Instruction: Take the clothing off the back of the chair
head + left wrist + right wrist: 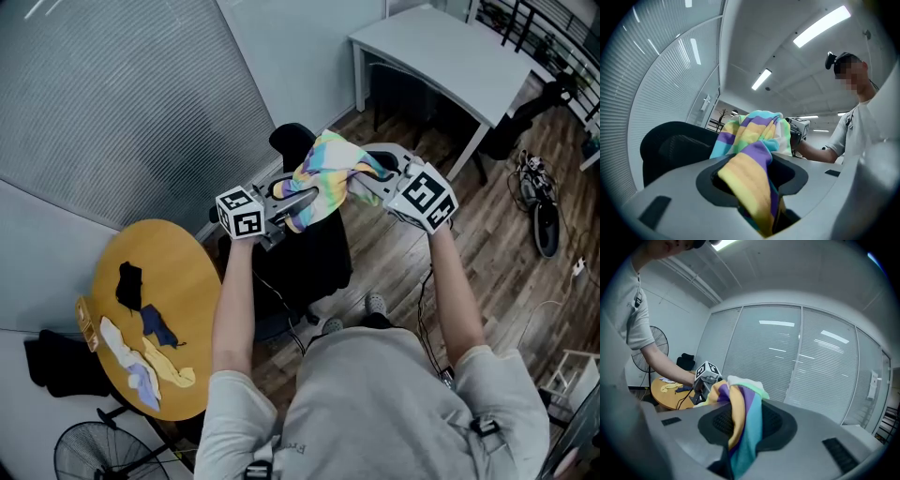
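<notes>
A striped garment (pixel 326 176) in yellow, purple, teal and green hangs bunched in the air between my two grippers, above the black office chair (pixel 305 253). My left gripper (pixel 296 202) is shut on its left end; in the left gripper view a fold of the cloth (pixel 752 183) runs down between the jaws (pixel 757 171), with the chair back (pixel 670 145) behind. My right gripper (pixel 371 184) is shut on the other end, and in its own view the cloth (pixel 740 418) drapes through the jaws (pixel 740 427).
A round yellow table (pixel 192 272) at the left bears several small garments, black (pixel 128 284), blue (pixel 159 330) and pale yellow (pixel 159 367). A fan (pixel 94 455) stands below it. A white desk (pixel 450 47) stands at the back right, cables (pixel 539 202) lie on the wooden floor.
</notes>
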A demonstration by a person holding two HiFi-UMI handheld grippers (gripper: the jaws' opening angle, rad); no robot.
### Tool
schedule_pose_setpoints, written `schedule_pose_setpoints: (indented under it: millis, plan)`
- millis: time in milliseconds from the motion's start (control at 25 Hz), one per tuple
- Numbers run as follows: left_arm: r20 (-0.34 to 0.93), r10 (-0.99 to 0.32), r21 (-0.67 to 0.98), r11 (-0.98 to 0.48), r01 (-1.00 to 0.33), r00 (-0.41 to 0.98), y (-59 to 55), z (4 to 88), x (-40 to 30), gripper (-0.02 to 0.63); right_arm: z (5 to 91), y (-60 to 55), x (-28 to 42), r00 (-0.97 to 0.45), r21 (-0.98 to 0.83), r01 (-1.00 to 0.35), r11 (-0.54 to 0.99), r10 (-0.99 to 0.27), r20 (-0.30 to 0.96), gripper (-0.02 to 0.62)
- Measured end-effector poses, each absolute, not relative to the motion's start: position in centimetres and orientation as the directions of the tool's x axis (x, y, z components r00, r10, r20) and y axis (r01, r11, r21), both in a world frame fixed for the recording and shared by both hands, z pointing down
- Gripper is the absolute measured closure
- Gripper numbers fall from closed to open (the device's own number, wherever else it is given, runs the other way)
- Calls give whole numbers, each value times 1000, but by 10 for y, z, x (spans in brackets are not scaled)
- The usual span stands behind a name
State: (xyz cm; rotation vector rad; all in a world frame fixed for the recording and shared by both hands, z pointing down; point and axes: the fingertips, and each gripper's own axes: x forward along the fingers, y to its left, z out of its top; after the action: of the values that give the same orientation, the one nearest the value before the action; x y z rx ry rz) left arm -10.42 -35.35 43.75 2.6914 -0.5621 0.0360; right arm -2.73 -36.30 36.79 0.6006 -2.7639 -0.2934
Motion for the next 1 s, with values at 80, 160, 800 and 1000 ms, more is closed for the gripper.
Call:
schedule_pose_setpoints:
  millis: [80, 160, 800, 1000]
  plan:
    - [116, -399, 364, -835, -413, 910, -350, 436, -106, 451, 369, -363, -28, -866, 255, -376, 891, -436, 244, 489]
    - [149, -440, 330, -822, -464, 886, -346, 432, -106, 489, 370, -364, -29, -864, 250, -385, 888, -442, 241, 489]
    - [138, -657, 138, -729, -671, 742, -359, 354, -112, 514, 319, -367, -13, -822, 309, -493, 813, -552, 139, 490]
    - [83, -701, 102, -701, -706, 708, -368, 321, -102, 515, 300, -365, 5, -787, 337, -550, 764, -610, 98, 491]
